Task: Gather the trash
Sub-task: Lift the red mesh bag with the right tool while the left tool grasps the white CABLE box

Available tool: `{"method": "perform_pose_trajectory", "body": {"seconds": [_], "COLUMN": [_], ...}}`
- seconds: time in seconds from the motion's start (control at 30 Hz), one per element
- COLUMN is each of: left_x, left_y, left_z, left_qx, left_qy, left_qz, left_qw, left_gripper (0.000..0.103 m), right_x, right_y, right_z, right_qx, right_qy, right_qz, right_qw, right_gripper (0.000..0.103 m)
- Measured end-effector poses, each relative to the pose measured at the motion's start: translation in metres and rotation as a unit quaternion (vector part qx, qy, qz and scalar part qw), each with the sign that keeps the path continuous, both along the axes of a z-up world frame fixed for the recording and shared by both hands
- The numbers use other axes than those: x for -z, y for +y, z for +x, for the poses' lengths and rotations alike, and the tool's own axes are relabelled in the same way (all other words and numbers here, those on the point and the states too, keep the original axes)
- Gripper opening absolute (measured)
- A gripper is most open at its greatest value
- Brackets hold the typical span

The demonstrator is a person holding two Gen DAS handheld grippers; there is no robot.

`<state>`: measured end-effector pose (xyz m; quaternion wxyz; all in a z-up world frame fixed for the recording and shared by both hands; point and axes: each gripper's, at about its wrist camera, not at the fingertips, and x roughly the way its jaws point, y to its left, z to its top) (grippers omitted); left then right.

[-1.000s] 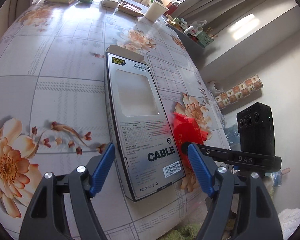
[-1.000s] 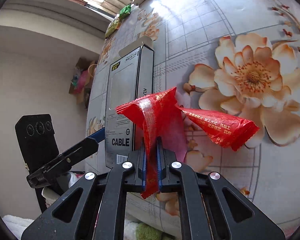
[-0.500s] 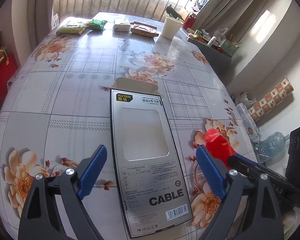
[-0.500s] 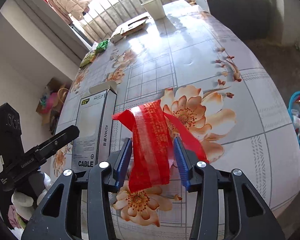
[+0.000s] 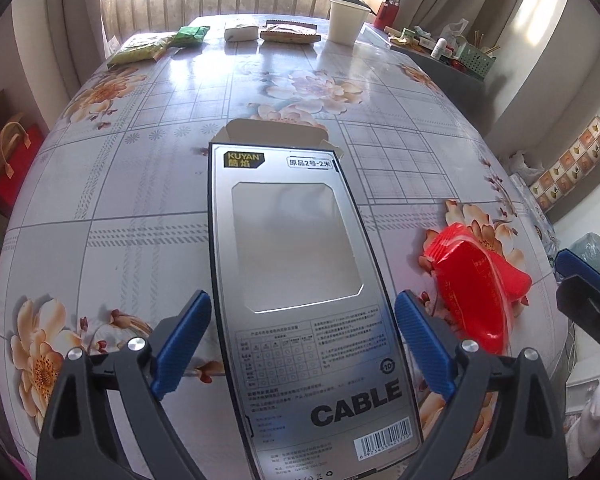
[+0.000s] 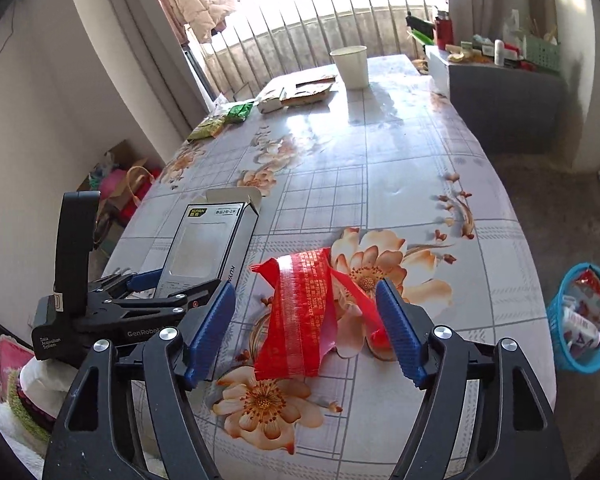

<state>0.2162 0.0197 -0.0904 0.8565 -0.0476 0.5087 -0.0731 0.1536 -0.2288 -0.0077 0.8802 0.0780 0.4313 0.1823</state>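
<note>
An empty grey cable box (image 5: 300, 280) lies flat on the flowered table, its open flap pointing away. My left gripper (image 5: 300, 344) is open with a finger on either side of the box, above it. A crumpled red wrapper (image 6: 304, 312) lies on the table to the right of the box; it also shows in the left wrist view (image 5: 476, 280). My right gripper (image 6: 306, 328) is open, its fingers wide on both sides of the wrapper, not touching it. The box (image 6: 204, 248) and the left gripper (image 6: 148, 292) show at the left of the right wrist view.
A blue trash basket (image 6: 584, 320) with wrappers stands on the floor to the right of the table. At the table's far end are a white paper cup (image 6: 352, 66), green packets (image 5: 156, 42), a small white box (image 5: 240, 33) and a brown packet (image 5: 290, 34). A cluttered side cabinet (image 6: 504, 76) stands at the right.
My right gripper let go of the red wrapper, opened wide and drew back; the wrapper now lies on the table. Both grippers rose and tilted up to face the table's far end.
</note>
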Motion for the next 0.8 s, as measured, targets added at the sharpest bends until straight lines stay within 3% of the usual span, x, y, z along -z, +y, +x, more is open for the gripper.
{"method": "perform_pose_trajectory", "body": {"seconds": [0.27,0.47,0.63,0.8], "left_x": [0.002,0.0,-0.001,-0.003], "left_y": [-0.003,-0.002,-0.002,-0.002], "left_z": [0.001,-0.002,-0.004,-0.006], "left_qx": [0.019,0.025,0.024,0.022], "left_qy": [0.002,-0.003,-0.008,-0.015], "left_qz": [0.01,0.009,0.008,0.009], "left_qw": [0.9998,0.9996,0.9996,0.9996], "left_gripper": [0.091,0.084,0.084,0.083], "right_x": [0.037,0.05,0.051,0.049], "right_y": [0.022,0.034,0.036,0.031], "right_z": [0.03,0.032,0.029,0.026], "right_qx": [-0.032,-0.038,-0.029,-0.023], "right_qy": [0.056,0.063,0.058,0.066], "right_qz": [-0.047,-0.078,-0.108,-0.098], "right_qw": [0.997,0.994,0.992,0.993], "right_gripper": [0.077,0.076,0.057,0.038]}}
